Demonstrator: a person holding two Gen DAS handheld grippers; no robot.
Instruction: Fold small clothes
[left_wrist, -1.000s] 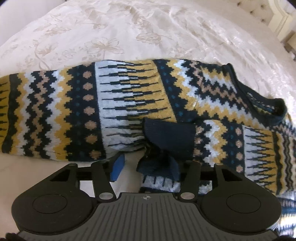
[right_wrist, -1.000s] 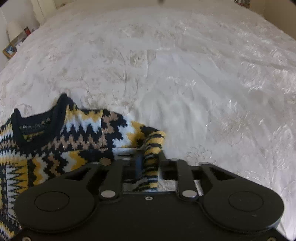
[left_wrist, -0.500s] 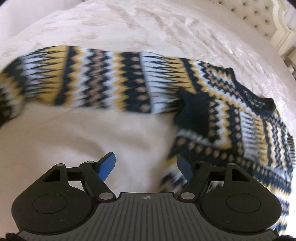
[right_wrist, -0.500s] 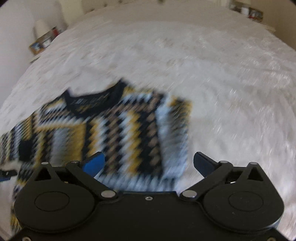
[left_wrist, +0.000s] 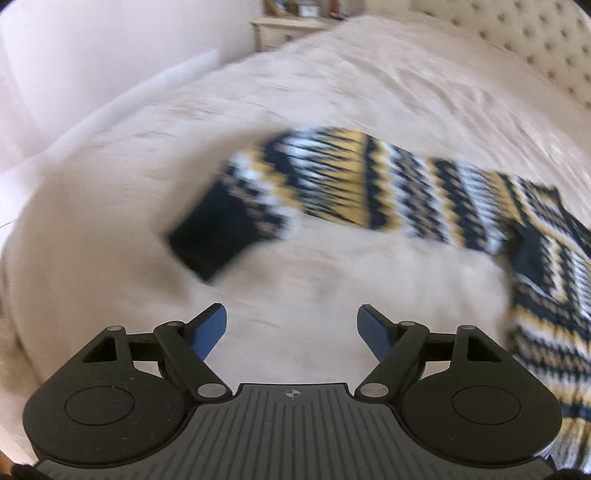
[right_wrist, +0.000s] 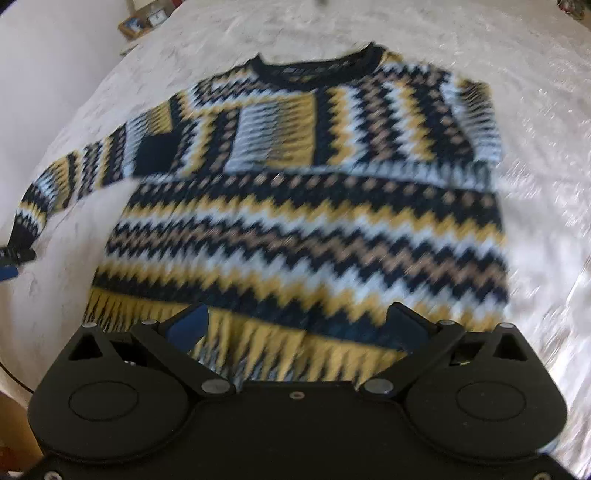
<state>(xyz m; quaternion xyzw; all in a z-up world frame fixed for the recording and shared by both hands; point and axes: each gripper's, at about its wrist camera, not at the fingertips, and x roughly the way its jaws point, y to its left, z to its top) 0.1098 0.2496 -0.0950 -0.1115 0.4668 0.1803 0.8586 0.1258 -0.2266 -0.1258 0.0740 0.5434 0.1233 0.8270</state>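
A navy, yellow and white zigzag-knit sweater (right_wrist: 310, 206) lies flat on the bed, collar away from me. One sleeve is folded across its chest; the other sleeve (left_wrist: 332, 188) stretches out to the side and ends in a dark cuff (left_wrist: 214, 232). My left gripper (left_wrist: 291, 325) is open and empty above bare bedspread, a short way from that cuff. My right gripper (right_wrist: 295, 325) is open and empty above the sweater's bottom hem. Both views are motion-blurred.
The pale floral bedspread (right_wrist: 546, 122) surrounds the sweater. A tufted headboard (left_wrist: 535, 40) and a nightstand (left_wrist: 291, 26) with small items stand at the far side. The bed's edge (left_wrist: 22, 229) runs along the left. Part of the left gripper (right_wrist: 11, 264) shows by the cuff.
Both grippers have let go of the sleeves and opened. Both have pulled back from the sweater; the left has swung toward the outstretched sleeve's cuff, the right toward the hem.
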